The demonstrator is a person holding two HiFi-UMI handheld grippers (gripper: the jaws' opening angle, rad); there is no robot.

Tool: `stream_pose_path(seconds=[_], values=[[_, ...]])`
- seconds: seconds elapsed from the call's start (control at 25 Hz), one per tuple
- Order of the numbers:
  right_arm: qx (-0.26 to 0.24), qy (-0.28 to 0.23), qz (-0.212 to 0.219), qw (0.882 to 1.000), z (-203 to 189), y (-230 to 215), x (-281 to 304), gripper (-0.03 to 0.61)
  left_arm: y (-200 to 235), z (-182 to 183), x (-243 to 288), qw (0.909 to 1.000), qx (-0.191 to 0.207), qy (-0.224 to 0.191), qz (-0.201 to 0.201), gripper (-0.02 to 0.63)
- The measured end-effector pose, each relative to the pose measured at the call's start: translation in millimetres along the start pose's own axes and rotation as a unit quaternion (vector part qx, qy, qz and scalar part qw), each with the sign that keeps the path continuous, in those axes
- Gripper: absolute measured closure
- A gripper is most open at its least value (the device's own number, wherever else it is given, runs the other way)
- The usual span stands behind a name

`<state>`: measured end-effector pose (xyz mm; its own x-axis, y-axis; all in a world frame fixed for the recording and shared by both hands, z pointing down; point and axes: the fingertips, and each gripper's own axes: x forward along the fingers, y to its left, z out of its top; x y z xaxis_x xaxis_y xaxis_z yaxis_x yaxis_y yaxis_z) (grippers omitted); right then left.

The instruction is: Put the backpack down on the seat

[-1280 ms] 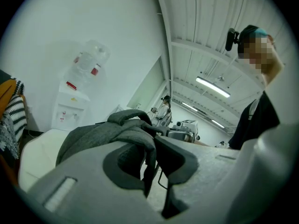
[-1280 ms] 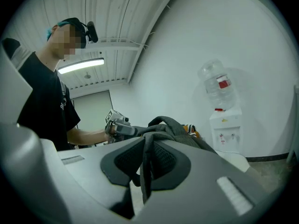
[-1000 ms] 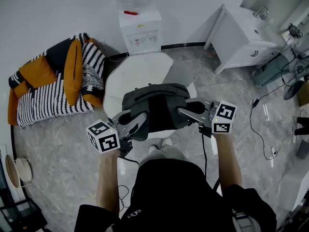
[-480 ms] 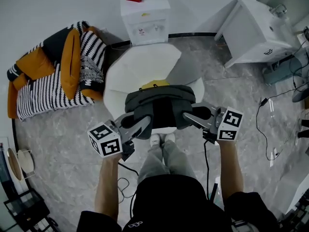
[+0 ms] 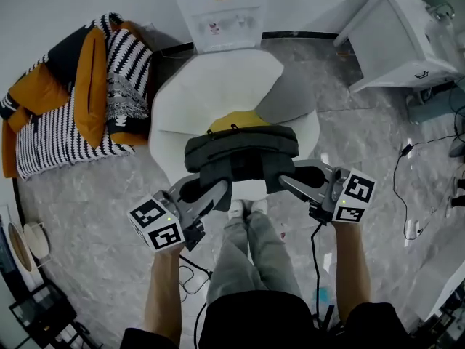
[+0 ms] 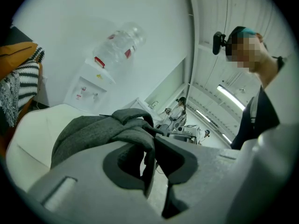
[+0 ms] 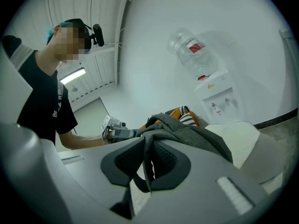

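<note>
A grey backpack (image 5: 240, 153) hangs between my two grippers, just above the white seat (image 5: 196, 93). My left gripper (image 5: 216, 190) is shut on a fold of the bag's grey fabric (image 6: 135, 134) at its near left side. My right gripper (image 5: 288, 182) is shut on a grey strap (image 7: 148, 146) at the near right side. In both gripper views the cloth is pinched flat between the dark pads. A yellow thing (image 5: 236, 119) lies on the seat, just behind the backpack. Whether the bag's underside touches the seat is hidden.
A white water dispenser (image 5: 221, 9) stands against the wall behind the seat. A striped black, white and orange sofa (image 5: 69, 111) is at the left. A white cabinet (image 5: 403, 38) is at the right. Cables (image 5: 407, 195) run over the marble floor. The person's legs (image 5: 251, 249) are right below the seat's front.
Both grippers and the backpack have moved forward over the white seat. The yellow thing on the seat has come into view behind the bag. Both grips are unchanged.
</note>
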<state>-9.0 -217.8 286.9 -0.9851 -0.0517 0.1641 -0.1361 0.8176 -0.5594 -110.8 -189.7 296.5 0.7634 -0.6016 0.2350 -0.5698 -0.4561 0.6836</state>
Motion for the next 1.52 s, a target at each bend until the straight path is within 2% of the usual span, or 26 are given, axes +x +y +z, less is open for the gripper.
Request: stream_pose_path(seconds=[0.2, 0.36, 0.56, 0.76, 0.92, 1.24, 1.52], values=[[-0.013, 0.026, -0.007, 1.0, -10.0, -39.8, 17.8, 0.537, 41.8, -4.0, 14.1, 0.9999, -0.007, -0.009, -0.004, 0.543], [-0.015, 0.032, -0.006, 0.999, -19.4, -87.5, 43.0, 0.537, 94.2, 0.0, 32.3, 1.0, 0.002, -0.009, 0.001, 0.543], [-0.028, 0.018, -0.02, 0.999, -25.3, -126.6, 59.4, 0.538, 134.5, 5.9, 52.2, 0.9993, 0.017, -0.031, -0.005, 0.542], [-0.03, 0.008, -0.024, 0.999, -43.4, -154.6, 71.2, 0.538, 165.0, -4.3, 62.0, 0.9993, 0.033, -0.015, -0.001, 0.543], [-0.032, 0.006, -0.027, 0.999, -44.8, -202.4, 90.2, 0.538, 211.2, 6.4, 84.7, 0.9991, 0.04, -0.015, -0.004, 0.543], [-0.028, -0.014, -0.026, 0.999, -34.3, -255.5, 106.7, 0.538, 252.7, 30.8, 113.7, 0.9986, 0.043, -0.03, -0.006, 0.542], [-0.012, -0.007, -0.042, 0.999, -71.5, -298.1, 111.8, 0.538, 291.1, 0.3, 137.9, 0.9997, 0.022, 0.001, -0.003, 0.541]])
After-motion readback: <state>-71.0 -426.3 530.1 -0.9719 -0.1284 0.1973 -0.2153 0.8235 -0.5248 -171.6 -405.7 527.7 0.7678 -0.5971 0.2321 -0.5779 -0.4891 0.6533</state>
